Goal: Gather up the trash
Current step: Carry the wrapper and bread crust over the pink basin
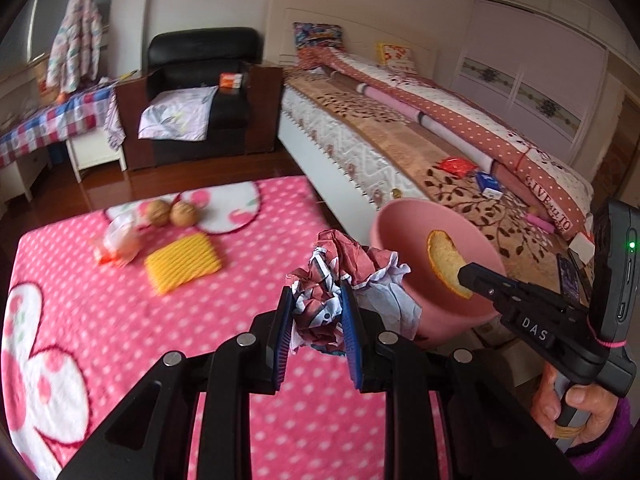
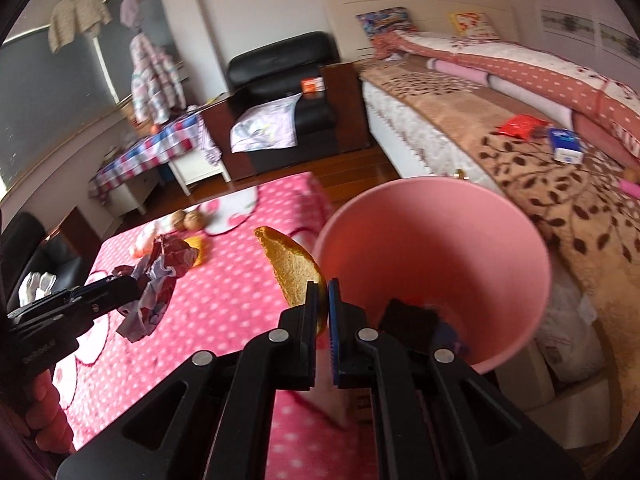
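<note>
Lying at the far left of the table, on the pink blanket with white dots (image 1: 240, 280), are a small clear wrapper with orange ends (image 1: 116, 246), two walnuts (image 1: 172, 213) side by side behind it, and a yellow ribbed sponge (image 1: 182, 263) just in front of them. None of these is touched by a gripper.

More to the right, the left gripper (image 1: 316, 312) holds a crumpled paper wrapper (image 1: 340, 276), dark red and white. Its blue pads (image 1: 349, 320) pinch the wrapper from both sides, so the fingers stand a little apart with the paper pressed between them. The wrapper is lifted above the blanket, close to the left side of the pink bin (image 1: 404, 236).

The bin stands at the right edge of the table, between the table and the bed (image 1: 400, 136). In the right wrist view some dark things lie at its bottom (image 2: 416, 320), but I cannot tell what they are.

At the right, the right gripper (image 2: 322, 304) holds an orange peel (image 2: 292, 276). Its fingers are pressed almost together, pinching the lower end of the peel, which stands up to the left above the near left rim of the bin (image 2: 520, 240). A hand (image 1: 576, 408) grips the handle of this gripper.
</note>
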Motion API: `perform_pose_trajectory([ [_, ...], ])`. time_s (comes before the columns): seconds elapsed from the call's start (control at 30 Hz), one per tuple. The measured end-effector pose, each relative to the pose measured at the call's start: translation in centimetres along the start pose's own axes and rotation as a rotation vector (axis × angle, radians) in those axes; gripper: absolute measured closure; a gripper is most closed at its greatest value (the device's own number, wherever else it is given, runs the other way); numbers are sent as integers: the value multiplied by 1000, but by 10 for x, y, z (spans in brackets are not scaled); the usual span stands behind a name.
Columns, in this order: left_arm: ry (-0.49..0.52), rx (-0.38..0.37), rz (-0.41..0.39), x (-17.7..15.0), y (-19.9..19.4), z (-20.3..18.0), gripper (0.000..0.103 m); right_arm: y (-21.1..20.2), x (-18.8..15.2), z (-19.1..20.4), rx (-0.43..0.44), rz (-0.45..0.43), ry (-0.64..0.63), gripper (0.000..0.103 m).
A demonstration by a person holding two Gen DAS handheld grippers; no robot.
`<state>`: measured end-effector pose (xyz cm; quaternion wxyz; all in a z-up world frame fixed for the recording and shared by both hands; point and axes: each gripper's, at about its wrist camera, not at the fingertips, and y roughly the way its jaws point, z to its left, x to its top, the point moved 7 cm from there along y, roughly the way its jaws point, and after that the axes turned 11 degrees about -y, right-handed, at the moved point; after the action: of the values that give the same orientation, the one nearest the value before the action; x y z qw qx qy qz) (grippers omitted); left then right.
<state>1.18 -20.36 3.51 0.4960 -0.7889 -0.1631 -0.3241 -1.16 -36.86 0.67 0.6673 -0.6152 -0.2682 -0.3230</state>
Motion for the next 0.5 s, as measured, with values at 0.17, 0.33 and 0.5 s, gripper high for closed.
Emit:
perform_pose_trajectory([
  [0.17,37,-16,10,5,14,-27,81,-3,-2,-28,-49,-4,39,97],
  [0.33,75,-36,13,7,27,-54,81,-3,-6,-49,-74,2,73,97],
  [0.5,99,-36,26,6,44,-74,81,-4,-10,-61,-92,6,86,97],
])
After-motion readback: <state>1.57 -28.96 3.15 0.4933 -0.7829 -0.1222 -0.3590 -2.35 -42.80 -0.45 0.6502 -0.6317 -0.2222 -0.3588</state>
